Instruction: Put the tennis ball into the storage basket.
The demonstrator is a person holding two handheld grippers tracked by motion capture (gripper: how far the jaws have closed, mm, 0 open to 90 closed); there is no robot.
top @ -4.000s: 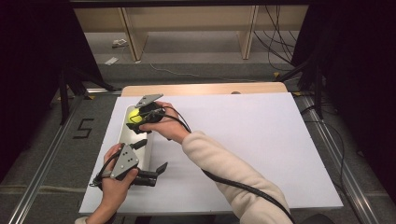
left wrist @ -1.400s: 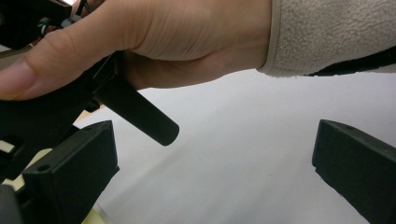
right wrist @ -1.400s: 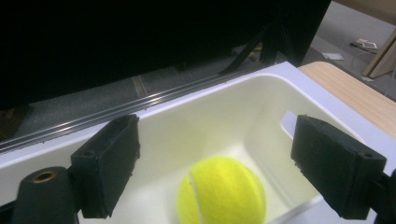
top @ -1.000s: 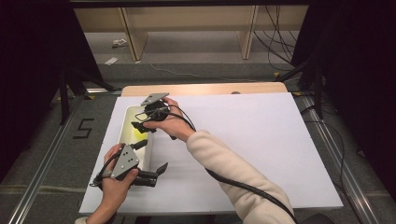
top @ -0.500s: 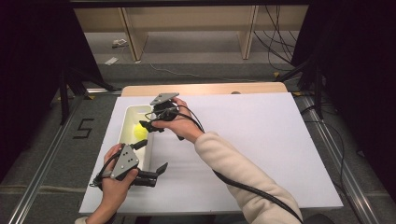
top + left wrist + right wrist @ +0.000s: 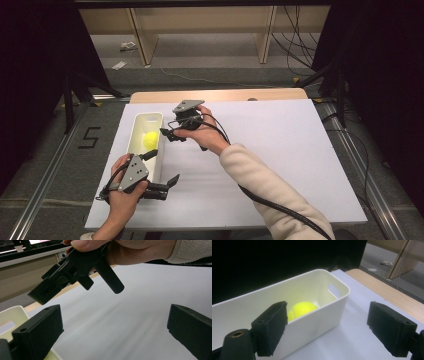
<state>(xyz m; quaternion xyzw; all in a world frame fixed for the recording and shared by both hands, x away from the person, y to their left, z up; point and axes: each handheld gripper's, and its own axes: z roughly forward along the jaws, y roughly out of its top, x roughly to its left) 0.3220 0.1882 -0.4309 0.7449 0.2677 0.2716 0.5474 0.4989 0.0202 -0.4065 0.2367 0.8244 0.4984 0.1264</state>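
A yellow tennis ball (image 6: 149, 140) (image 6: 303, 310) lies inside a long white bin (image 6: 136, 131) (image 6: 287, 285) on the left part of the table. My right gripper (image 6: 167, 135) (image 6: 330, 327) hovers just right of the bin, open and empty, with its jaws pointing towards the bin wall. Near the table's front edge my left gripper (image 6: 161, 167) (image 6: 113, 332) is open. One of its jaws is at the bin's near end and the other over the white tabletop, with nothing between them. The left gripper view also has the right hand's gripper (image 6: 75, 267) overhead.
White sheet (image 6: 280, 150) covers the table, with a strip of wood edge (image 6: 225, 95) at the back. Wooden shelf legs and cables are on the floor beyond. A cable trails from the right gripper along the sleeve (image 6: 270, 190).
Four seconds ago the right gripper held the ball over the bin. The ball now lies in the bin, and the right gripper has opened and drawn back to the right. The left gripper stayed put.
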